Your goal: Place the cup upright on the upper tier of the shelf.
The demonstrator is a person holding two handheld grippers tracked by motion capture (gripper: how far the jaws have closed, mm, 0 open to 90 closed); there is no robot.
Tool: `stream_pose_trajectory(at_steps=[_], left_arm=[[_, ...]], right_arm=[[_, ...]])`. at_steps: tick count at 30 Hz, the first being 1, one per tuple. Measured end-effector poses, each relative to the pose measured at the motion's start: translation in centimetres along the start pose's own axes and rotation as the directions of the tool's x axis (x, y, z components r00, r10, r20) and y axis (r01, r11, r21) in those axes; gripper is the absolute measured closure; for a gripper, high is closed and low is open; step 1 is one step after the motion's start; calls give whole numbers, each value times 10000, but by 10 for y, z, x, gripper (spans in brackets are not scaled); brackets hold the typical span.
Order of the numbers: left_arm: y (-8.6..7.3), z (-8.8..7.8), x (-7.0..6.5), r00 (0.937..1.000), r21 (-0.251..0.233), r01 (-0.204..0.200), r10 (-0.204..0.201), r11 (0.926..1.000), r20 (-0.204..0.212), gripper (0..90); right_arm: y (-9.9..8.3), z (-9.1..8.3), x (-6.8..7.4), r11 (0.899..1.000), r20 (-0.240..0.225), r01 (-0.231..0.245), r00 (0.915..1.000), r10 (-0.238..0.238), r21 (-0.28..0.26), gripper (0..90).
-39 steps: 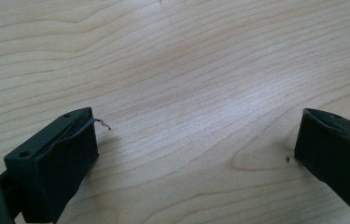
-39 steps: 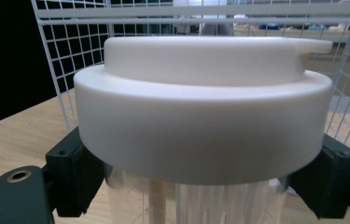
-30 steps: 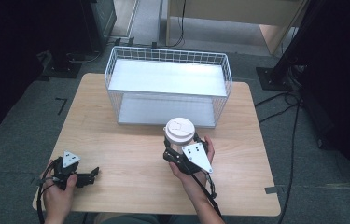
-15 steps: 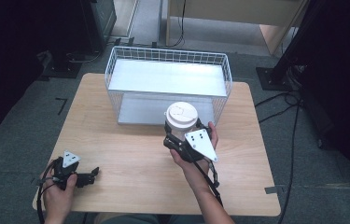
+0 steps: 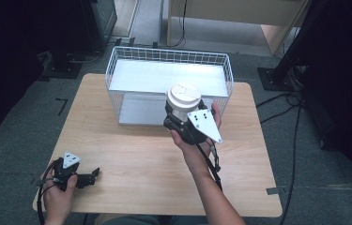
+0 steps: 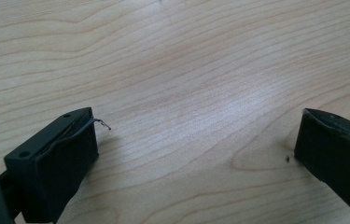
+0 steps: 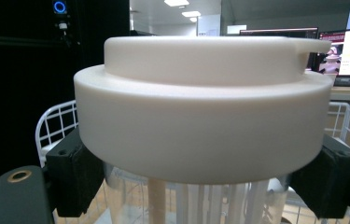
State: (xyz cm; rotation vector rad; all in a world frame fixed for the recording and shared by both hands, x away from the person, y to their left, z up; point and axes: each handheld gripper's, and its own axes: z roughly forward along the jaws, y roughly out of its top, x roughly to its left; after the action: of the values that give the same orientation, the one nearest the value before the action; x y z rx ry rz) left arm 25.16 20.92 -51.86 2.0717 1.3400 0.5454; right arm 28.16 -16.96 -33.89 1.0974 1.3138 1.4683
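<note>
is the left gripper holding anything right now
No, the left gripper rests open over the bare wooden table, its two black jaws wide apart with nothing between them.

left tongs [image 5: 92, 174]: black body, grey three-cornered plate, black cable
right tongs [image 5: 176, 119]: black, larger grey plate with dark screws, trailing black cable
jaws: blocky black, screw holes
forearms: bare, unsleeved
</note>
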Motion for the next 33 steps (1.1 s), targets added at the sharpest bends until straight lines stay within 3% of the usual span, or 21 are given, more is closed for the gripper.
stream_pose_trajectory(at_steps=[15, 24, 33], left_arm=[[0, 0, 0, 10000, -3, -12, 12, 10000, -5, 0], [0, 0, 0, 10000, 13, -15, 15, 10000, 2, 0], [0, 0, 0, 10000, 14, -21, 21, 10000, -2, 0]], right_arm=[[25, 21, 7, 9994, -14, 198, 9998, -199, -280, 148], [43, 42, 15, 9987, 4, 304, 9995, -304, -412, 149], [54, 76, 24, 9986, 180, 418, 9990, -412, -337, 149]])
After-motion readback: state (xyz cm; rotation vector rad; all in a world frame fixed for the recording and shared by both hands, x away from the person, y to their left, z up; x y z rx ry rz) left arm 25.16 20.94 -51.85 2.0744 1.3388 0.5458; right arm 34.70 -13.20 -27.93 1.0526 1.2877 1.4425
